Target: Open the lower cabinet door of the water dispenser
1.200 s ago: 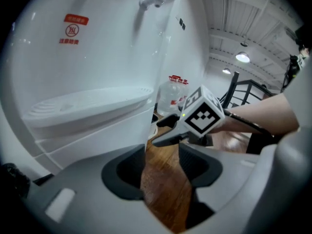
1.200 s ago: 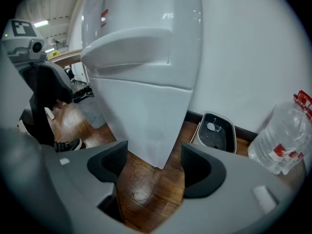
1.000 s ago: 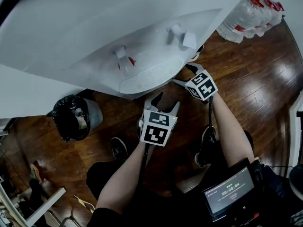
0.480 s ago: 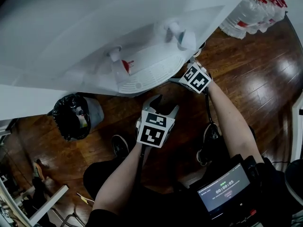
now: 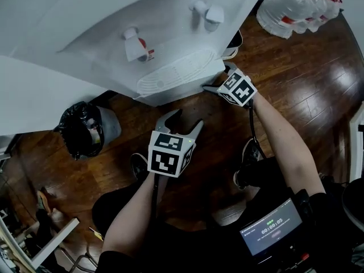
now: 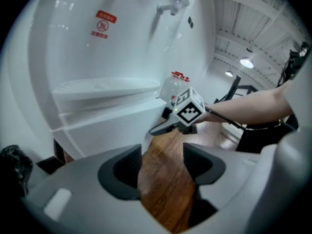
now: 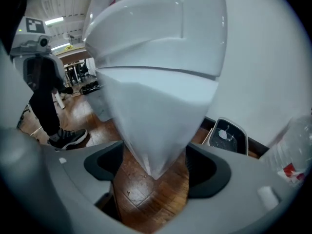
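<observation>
The white water dispenser (image 5: 142, 44) fills the top of the head view, with two taps and a drip tray (image 5: 173, 77). Its lower cabinet door (image 6: 105, 123) lies below the tray. My right gripper (image 5: 219, 78) is at the cabinet's right front corner. In the right gripper view its jaws (image 7: 155, 167) are closing, and the white corner edge (image 7: 156, 130) stands between them without clearly touching the pads. My left gripper (image 5: 185, 121) hangs in front of the cabinet, a short way off it. It is open (image 6: 163, 167), with only wooden floor between its fingers.
A bin with a black bag (image 5: 85, 131) stands on the floor left of the dispenser. Wrapped water bottles (image 5: 290, 7) sit at the top right. A white-rimmed dark device (image 7: 225, 135) lies by the wall behind the dispenser. The person's shoes (image 5: 139, 166) are on the wooden floor.
The right gripper has moved up to the dispenser's right front corner and taken the edge between its jaws. The left gripper has drifted left and back from the cabinet.
</observation>
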Demonstrator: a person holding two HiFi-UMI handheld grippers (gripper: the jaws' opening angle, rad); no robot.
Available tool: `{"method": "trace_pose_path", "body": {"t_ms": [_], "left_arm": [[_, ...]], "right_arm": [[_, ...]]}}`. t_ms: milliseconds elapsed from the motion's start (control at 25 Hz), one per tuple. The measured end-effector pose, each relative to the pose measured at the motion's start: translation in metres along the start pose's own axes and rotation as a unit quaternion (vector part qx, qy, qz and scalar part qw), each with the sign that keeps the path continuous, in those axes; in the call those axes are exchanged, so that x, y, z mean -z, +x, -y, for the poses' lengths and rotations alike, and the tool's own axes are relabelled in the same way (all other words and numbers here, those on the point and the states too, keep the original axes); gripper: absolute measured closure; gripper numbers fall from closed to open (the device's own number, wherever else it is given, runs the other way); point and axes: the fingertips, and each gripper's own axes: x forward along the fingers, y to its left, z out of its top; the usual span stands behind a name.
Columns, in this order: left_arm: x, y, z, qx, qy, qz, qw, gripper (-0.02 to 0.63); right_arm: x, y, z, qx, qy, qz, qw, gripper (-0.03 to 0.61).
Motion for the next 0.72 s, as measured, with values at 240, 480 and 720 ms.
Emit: {"method": "trace_pose_path", "body": {"t_ms": [240,480,720], "left_arm": [[0.031,-0.011,0.011,-0.026,0.037,-0.017,0.9988,0.336],[0.071,-0.025,0.022,-0.032,0.040,-0.031,0.9982,0.325],[0.078,-0.053,0.043,-0.033,0.029,-0.002,0.9991,0.319]], "right_arm": [[0.033,-0.027,-0.036,0.006,0.004,-0.028,1.000,0.234],[0.058,-0.049,-0.085,0.011,0.012,-0.052,0.999,0.286],[0.062,-0.067,-0.138,0.015,0.098,-0.023,0.995,0.321]]}}
